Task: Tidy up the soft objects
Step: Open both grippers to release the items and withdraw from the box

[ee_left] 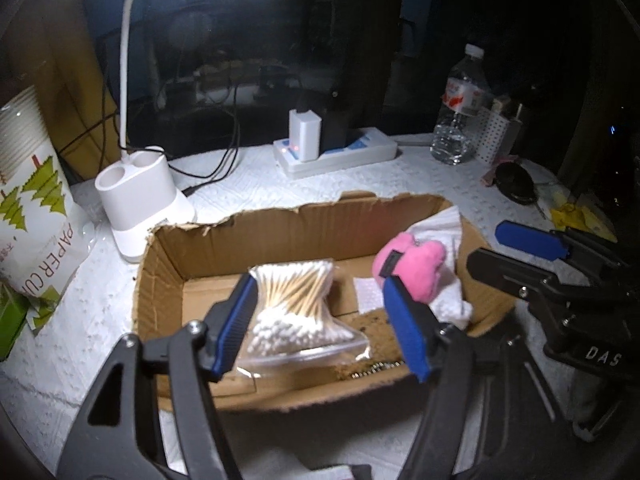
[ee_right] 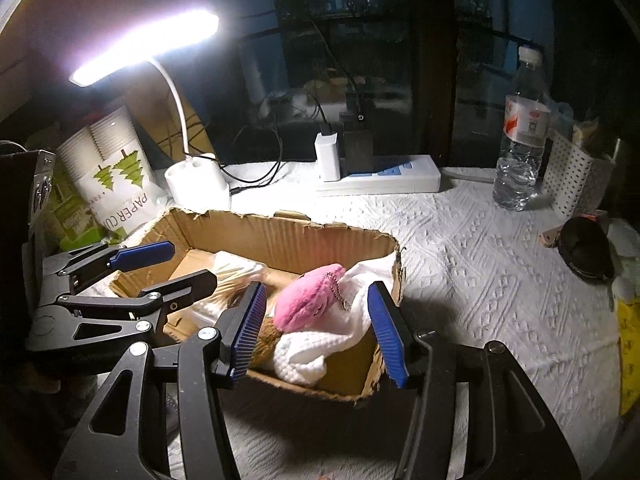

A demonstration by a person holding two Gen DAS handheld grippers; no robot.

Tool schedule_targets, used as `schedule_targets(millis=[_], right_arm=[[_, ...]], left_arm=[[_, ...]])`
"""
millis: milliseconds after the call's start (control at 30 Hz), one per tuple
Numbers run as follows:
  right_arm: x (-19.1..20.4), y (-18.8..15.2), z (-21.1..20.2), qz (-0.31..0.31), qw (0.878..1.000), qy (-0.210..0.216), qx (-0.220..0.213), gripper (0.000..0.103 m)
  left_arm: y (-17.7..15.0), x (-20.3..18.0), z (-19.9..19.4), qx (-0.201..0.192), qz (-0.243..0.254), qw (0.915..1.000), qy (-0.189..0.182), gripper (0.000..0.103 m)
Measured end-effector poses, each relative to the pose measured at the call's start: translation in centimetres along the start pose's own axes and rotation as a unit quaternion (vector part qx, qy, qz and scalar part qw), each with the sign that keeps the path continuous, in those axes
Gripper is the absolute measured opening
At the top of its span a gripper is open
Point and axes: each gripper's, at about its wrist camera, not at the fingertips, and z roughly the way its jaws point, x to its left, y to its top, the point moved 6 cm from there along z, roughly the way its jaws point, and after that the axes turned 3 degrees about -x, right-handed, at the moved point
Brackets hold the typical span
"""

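Observation:
A torn cardboard box [ee_left: 280, 226] [ee_right: 288, 240] sits on the white-covered table. Inside lie a clear bag of cotton swabs [ee_left: 298, 308] [ee_right: 236, 270], a pink plush keychain [ee_left: 412, 268] [ee_right: 312, 302] and a white cloth [ee_left: 444, 240] [ee_right: 320, 344] under the plush. My left gripper [ee_left: 320, 320] is open and empty, hovering over the box above the swab bag; it also shows in the right wrist view [ee_right: 176, 264]. My right gripper [ee_right: 318, 328] is open and empty, just above the plush and cloth; it shows at the right of the left wrist view [ee_left: 496, 248].
A white desk lamp base [ee_left: 140, 196] [ee_right: 198, 180] and a paper cup pack [ee_left: 36, 216] [ee_right: 116, 176] stand left of the box. A power strip with chargers [ee_left: 336, 152] [ee_right: 380, 178], a water bottle [ee_left: 460, 112] [ee_right: 520, 136], a perforated white holder [ee_right: 572, 180] and a black round object [ee_right: 586, 252] stand behind and right.

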Motion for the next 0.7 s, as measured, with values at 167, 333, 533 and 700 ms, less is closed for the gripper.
schedule_targets(millis=[167, 333, 533, 700], right_arm=[[0.8, -0.1, -1.4, -0.005, 1.0, -0.001, -0.006, 0.056], [1.7, -0.2, -2.9, -0.009, 1.0, -0.002, -0.016, 0.056], [2.6, -0.7, -4.6, -0.012, 1.0, -0.005, -0.024, 0.056], [3.1, -1.1, -5.9, -0.013, 0.999, -0.009, -0.03, 0.056]], left_arm=[[-0.3, -0.6, -1.7, -0.009, 0.004, 0.9999, -0.004, 0.067], [-0.5, -0.8, -3.4, -0.02, 0.005, 0.9998, -0.006, 0.067], [-0.9, -1.1, -5.4, -0.032, 0.008, 0.9994, -0.007, 0.067], [-1.5, -1.3, -6.9, -0.038, 0.009, 0.9992, -0.008, 0.067]])
